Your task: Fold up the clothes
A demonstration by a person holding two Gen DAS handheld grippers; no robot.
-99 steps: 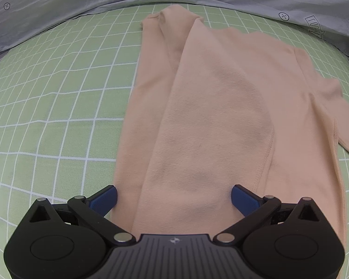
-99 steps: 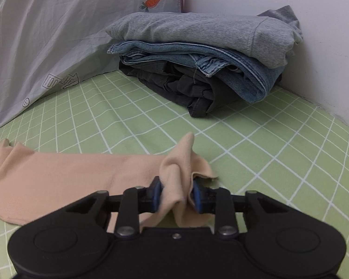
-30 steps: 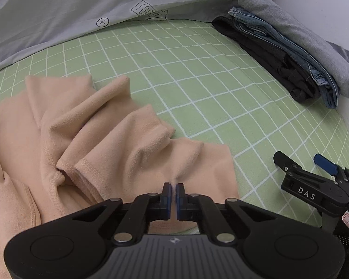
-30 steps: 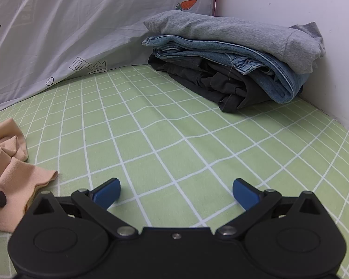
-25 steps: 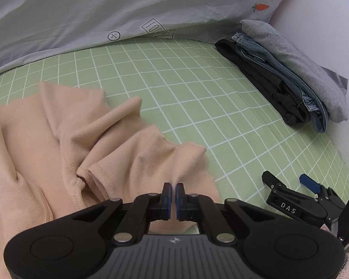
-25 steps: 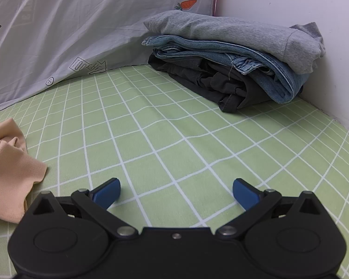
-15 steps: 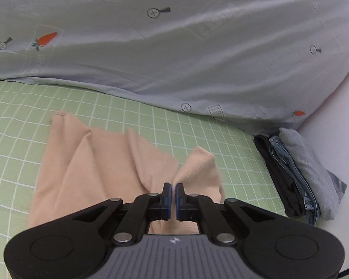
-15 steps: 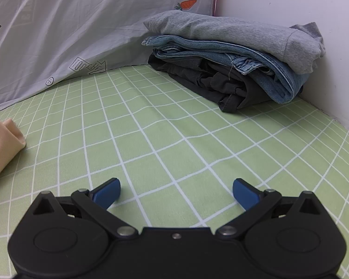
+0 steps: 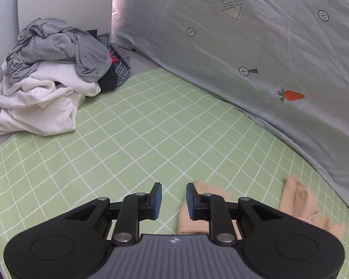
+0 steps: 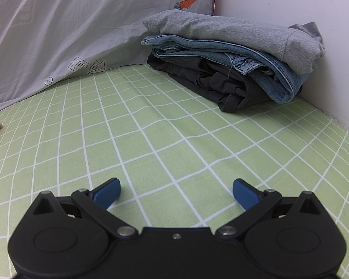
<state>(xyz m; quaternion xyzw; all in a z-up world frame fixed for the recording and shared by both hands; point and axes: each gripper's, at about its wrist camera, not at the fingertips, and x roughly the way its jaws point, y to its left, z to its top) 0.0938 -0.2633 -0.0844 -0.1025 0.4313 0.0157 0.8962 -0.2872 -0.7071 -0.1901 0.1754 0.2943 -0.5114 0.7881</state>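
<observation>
Evidently mid-task, the peach garment (image 9: 300,205) lies on the green checked sheet (image 9: 151,139) beside the narrowly parted, empty left gripper (image 9: 173,197), three folded clothes (image 10: 232,53) are stacked, the unfolded heap (image 9: 51,74) waits, and the right gripper (image 10: 176,191) gapes wide, empty.

Green checked sheet (image 9: 137,139), grey carrot-print bedding (image 9: 256,46), white wall (image 10: 290,0) behind.

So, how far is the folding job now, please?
Done: a folded stack of grey, denim and dark clothes lies by the wall. In hand: nothing; the left gripper and the right gripper are both open, and the peach garment lies on the green sheet. Left: an unfolded pile of grey and white clothes.
</observation>
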